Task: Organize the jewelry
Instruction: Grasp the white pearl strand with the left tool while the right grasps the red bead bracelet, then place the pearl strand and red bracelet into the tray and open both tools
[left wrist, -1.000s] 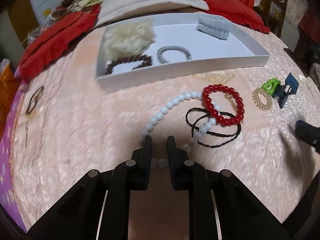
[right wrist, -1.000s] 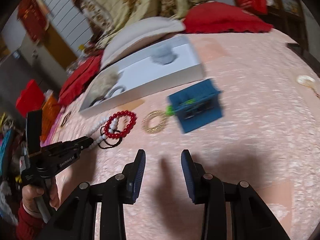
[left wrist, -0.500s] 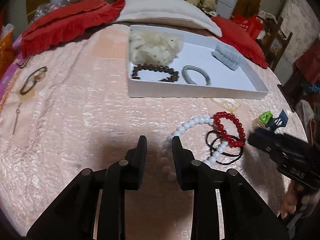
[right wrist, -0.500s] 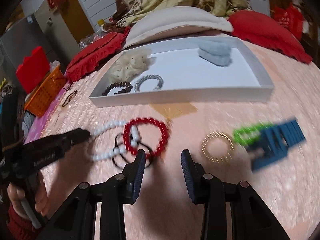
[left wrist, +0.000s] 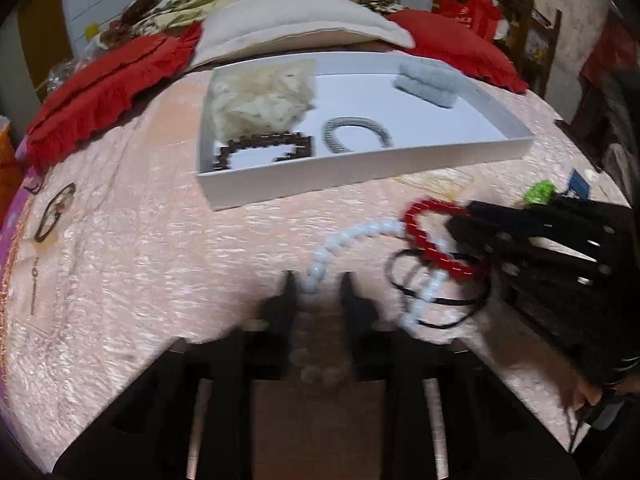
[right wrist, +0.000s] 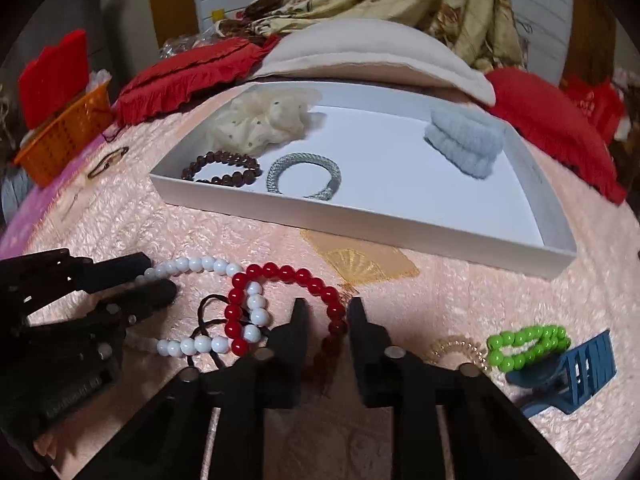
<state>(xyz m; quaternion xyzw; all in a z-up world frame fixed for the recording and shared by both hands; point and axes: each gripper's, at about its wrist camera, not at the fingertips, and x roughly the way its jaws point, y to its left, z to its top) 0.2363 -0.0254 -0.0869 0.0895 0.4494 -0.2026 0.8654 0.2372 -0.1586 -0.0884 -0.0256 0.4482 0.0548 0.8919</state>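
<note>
A white bead string (right wrist: 200,266) lies on the pink bed (right wrist: 460,304), tangled with a red bead bracelet (right wrist: 288,274) and a thin black cord (right wrist: 208,304). To the right lie a gold coil tie (right wrist: 454,350), a green bead bracelet (right wrist: 524,346) and a blue claw clip (right wrist: 576,372). Behind, a white tray (right wrist: 360,216) holds a brown bead bracelet (right wrist: 220,170), a grey band (right wrist: 306,176), a cream scrunchie (right wrist: 260,120) and a pale blue scrunchie (right wrist: 466,142).

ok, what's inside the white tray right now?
In the shallow white cardboard tray: a cream lace scrunchie, brown bead bracelet, grey braided hair tie and pale blue fluffy scrunchie. The near wall hides the floor strip behind it.
</note>
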